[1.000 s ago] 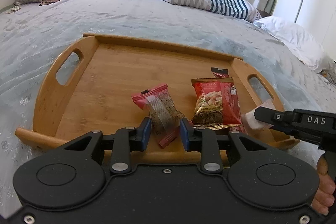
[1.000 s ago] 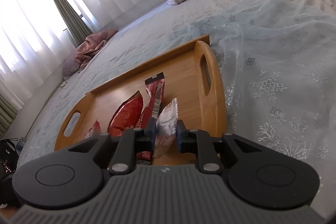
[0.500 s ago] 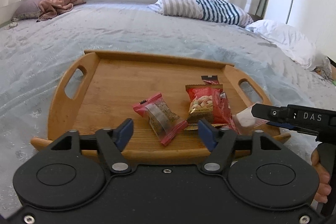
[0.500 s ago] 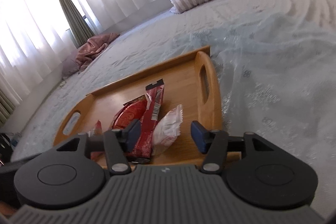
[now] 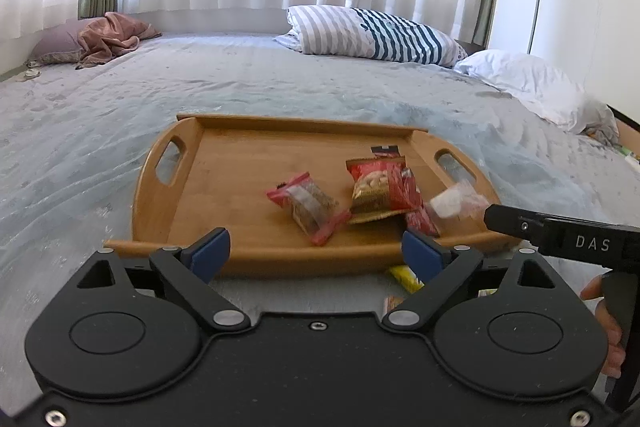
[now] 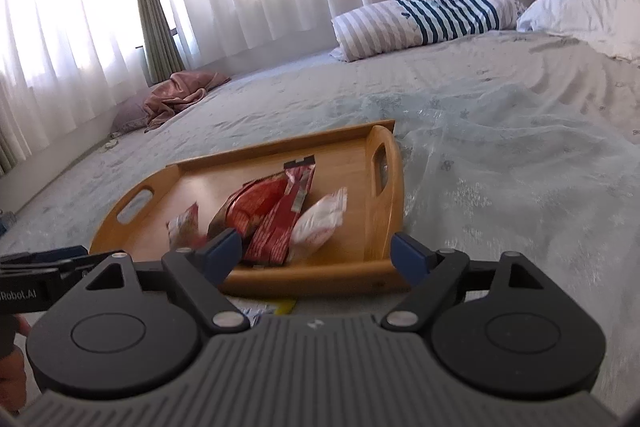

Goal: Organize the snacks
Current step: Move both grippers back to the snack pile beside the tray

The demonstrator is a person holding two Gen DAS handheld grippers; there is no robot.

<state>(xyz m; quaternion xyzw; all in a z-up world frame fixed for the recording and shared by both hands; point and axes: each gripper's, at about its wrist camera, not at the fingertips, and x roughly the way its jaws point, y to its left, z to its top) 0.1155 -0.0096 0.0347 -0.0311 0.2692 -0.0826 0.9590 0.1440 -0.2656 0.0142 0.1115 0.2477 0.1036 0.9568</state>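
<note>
Both grippers point forward and slightly down over the near rim of the oval bamboo tray with cut-out handles (image 5: pixel 168 195), which lies on the pale blue-grey bedspread (image 5: pixel 120 107). The left gripper (image 5: pixel 316 251) has just been opening; its blue-padded jaws stand wide with nothing between them. The right gripper (image 6: pixel 316 255) has likewise just been opening and is empty.

On the tray, the pink-ended clear-windowed snack packet (image 5: pixel 308 207) lies flat, its long axis slanting from far-left to near-right. Beside it rests the red and gold nut pouch (image 5: pixel 380 189), top edge away. The long red bar wrapper (image 6: pixel 286 215) runs near to far, and the white crinkled packet (image 6: pixel 320 223) lies just beside it, near the right handle.
</note>
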